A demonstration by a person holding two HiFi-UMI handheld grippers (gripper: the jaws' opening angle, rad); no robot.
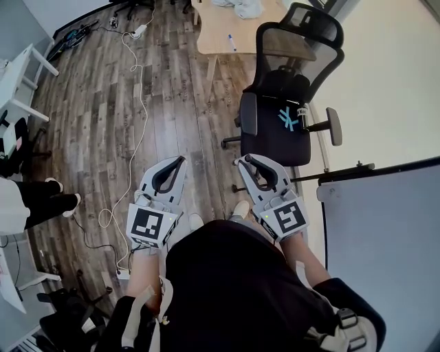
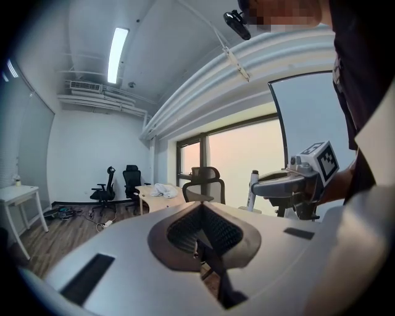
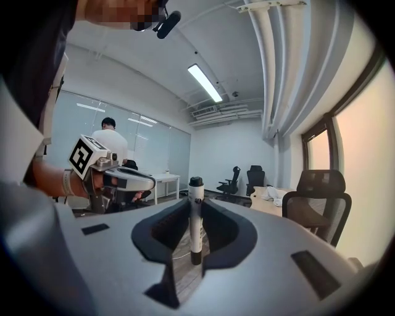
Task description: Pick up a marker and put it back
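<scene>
Clamped between jaws of grey right tool [image 3: 195, 207]: white marker with black cap [image 3: 195, 188], upright. Grey left tool [image 2: 199, 210] pressed together, holding nothing. Seemingly picked up already; not yet put back, maybe onto pale wooden counter [image 1: 213, 29] far ahead of tools.

Held side by side above the floor [image 1: 185, 103]: left hand-held gripper [image 1: 180, 160] on the left, right hand-held gripper [image 1: 241, 162] on the right, near each other but apart. Upright between the right one's jaws, a marker [image 3: 195, 213], clamped at mid-length. Left one's jaws pressed together.

Just ahead of the right hand-held gripper, an office chair [image 1: 285, 110]. Beyond it, a bench [image 1: 220, 31], with a pen-like thing [image 1: 232, 42] near its front edge and a cloth heap [image 1: 246, 8] further back. Left of the chair, along the floor, a cable [image 1: 146, 110]. At far left, a second bench [image 1: 27, 62], and nearer, a person's legs [image 1: 41, 199]. To the right, nearer than the chair, a standing panel [image 1: 385, 240].
</scene>
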